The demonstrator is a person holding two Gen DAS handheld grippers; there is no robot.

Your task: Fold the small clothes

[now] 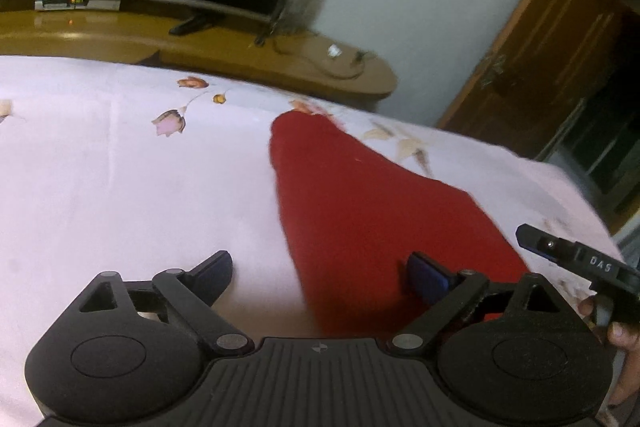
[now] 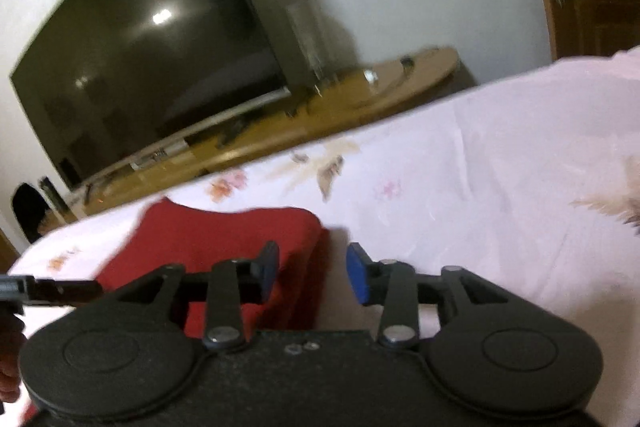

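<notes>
A small red garment (image 1: 360, 203) lies flat on a white floral bedsheet (image 1: 120, 167). My left gripper (image 1: 320, 277) is open and empty, just above the garment's near left edge, with its right finger over the red cloth. The right gripper's body (image 1: 576, 259) shows at the right edge of the left wrist view. In the right wrist view the red garment (image 2: 224, 239) lies at lower left with a folded right edge. My right gripper (image 2: 312, 277) is open and empty, straddling that right edge. The left gripper's finger (image 2: 52, 289) shows at far left.
A wooden TV stand (image 1: 248, 55) with a large dark television (image 2: 148, 59) runs along the far side of the bed. A brown wooden door (image 1: 560, 47) stands at the right. The bedsheet (image 2: 500, 163) stretches right, with a white furry thing (image 2: 616, 195) at the edge.
</notes>
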